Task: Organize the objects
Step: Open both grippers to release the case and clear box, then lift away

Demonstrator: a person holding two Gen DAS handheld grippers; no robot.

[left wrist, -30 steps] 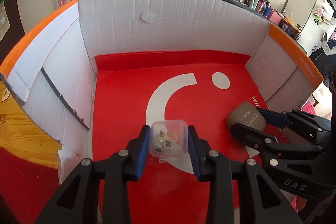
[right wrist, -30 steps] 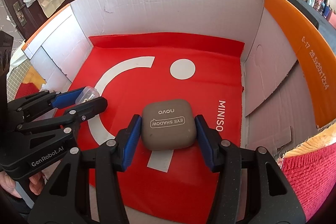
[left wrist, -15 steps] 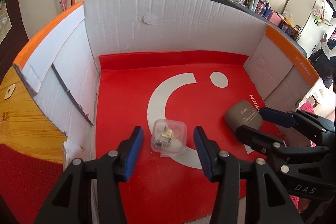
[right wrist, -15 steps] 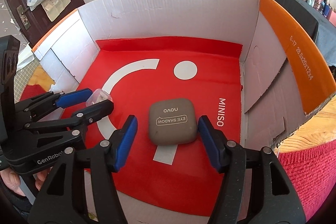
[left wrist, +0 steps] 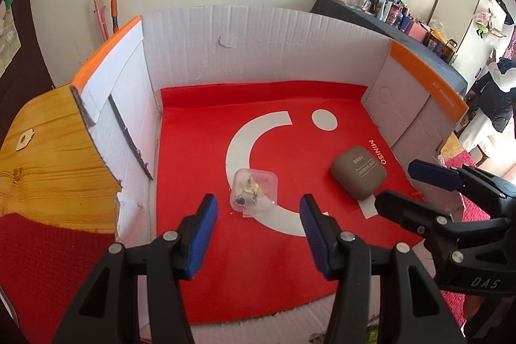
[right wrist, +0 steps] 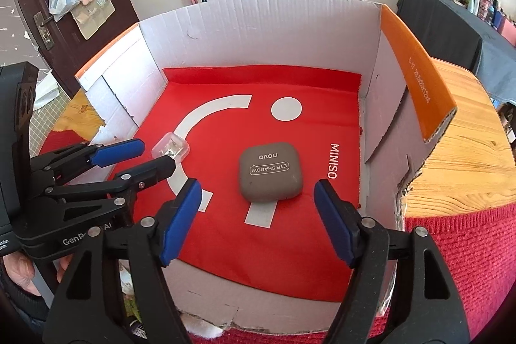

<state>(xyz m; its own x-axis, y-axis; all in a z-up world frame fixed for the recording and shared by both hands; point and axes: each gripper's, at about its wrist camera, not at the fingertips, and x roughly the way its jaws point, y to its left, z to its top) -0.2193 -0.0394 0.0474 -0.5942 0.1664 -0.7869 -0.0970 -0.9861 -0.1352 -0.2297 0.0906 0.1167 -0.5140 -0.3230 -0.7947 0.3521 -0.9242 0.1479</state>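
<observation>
A small clear plastic box (left wrist: 253,189) with earrings inside lies on the red sheet (left wrist: 200,150) lining a white cardboard box (left wrist: 258,47). My left gripper (left wrist: 258,208) hovers just behind it, its jaws opening and its blue pads off the box. A taupe "EYE SHADOW" case (right wrist: 269,171) rests flat on the same sheet, to the right of the clear box (right wrist: 170,145). My right gripper (right wrist: 258,187) is drawn back above the case, jaws opening, nothing between the pads. Each wrist view catches the other gripper: the right gripper (left wrist: 398,182), the left gripper (right wrist: 154,153).
The cardboard box has orange-edged side flaps (right wrist: 416,70) and stands on a wooden table (right wrist: 467,144) with a red knitted cloth (right wrist: 467,263). A dark counter (left wrist: 403,31) crowded with small items runs along the far right wall. A hand (right wrist: 19,273) holds the left gripper.
Both grippers let go: the left released the clear box, the right released the eye shadow case. Both pulled back and up, jaws spreading wider. Both objects stay on the red sheet.
</observation>
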